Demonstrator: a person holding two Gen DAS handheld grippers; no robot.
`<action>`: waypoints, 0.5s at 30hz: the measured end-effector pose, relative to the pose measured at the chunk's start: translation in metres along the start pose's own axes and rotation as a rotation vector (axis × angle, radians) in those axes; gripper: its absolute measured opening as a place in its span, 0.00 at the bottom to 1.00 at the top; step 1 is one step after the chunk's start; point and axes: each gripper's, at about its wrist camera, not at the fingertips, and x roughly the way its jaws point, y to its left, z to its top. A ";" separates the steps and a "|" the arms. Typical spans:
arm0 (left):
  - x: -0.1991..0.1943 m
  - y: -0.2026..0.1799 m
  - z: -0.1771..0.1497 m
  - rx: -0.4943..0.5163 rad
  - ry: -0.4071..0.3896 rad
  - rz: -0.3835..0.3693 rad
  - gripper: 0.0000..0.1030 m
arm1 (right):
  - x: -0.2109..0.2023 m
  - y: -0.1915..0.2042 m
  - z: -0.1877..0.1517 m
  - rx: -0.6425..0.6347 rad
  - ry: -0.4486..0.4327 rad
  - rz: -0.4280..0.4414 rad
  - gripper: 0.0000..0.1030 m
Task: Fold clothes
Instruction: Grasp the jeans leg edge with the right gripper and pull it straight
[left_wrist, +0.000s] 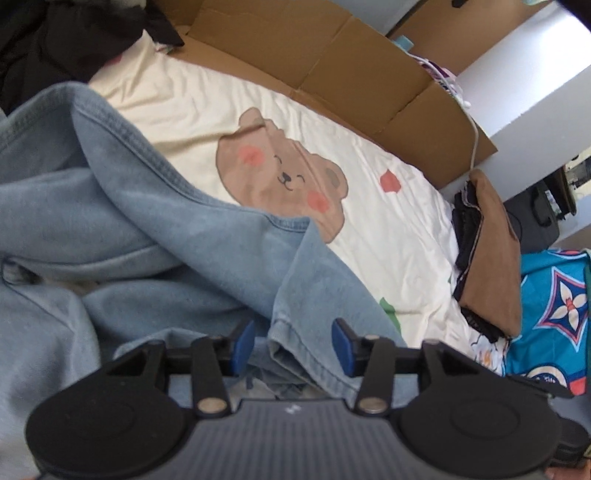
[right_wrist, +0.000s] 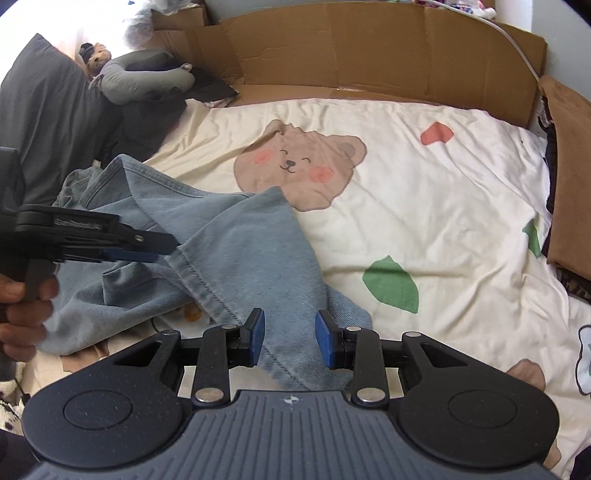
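Observation:
Light-blue denim jeans (left_wrist: 122, 206) lie crumpled on a cream bedsheet with a bear print (left_wrist: 280, 177). In the left wrist view my left gripper (left_wrist: 293, 347) is open, its blue pads on either side of a hemmed leg end (left_wrist: 314, 332). In the right wrist view the jeans (right_wrist: 236, 243) spread across the left of the bed. My right gripper (right_wrist: 290, 338) is open over their near corner, with denim between the pads. The left gripper (right_wrist: 155, 245) shows side-on at the left, held by a hand (right_wrist: 22, 306), its tips at a denim hem.
Flattened cardboard (right_wrist: 369, 48) lines the wall behind the bed. A folded stack of brown and dark clothes (left_wrist: 487, 258) sits at the bed's right edge, beside a blue patterned cloth (left_wrist: 554, 306). A dark pillow (right_wrist: 48, 110) and a grey plush toy (right_wrist: 147, 74) lie far left.

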 end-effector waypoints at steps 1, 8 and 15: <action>0.003 0.001 0.000 -0.003 0.000 -0.006 0.47 | 0.000 0.002 0.001 -0.005 0.000 0.002 0.32; 0.026 0.020 -0.001 -0.097 -0.004 -0.071 0.46 | -0.008 0.018 0.005 -0.064 0.021 0.000 0.33; 0.012 0.025 0.001 -0.126 0.036 -0.179 0.14 | -0.010 0.030 0.014 -0.025 -0.006 0.036 0.34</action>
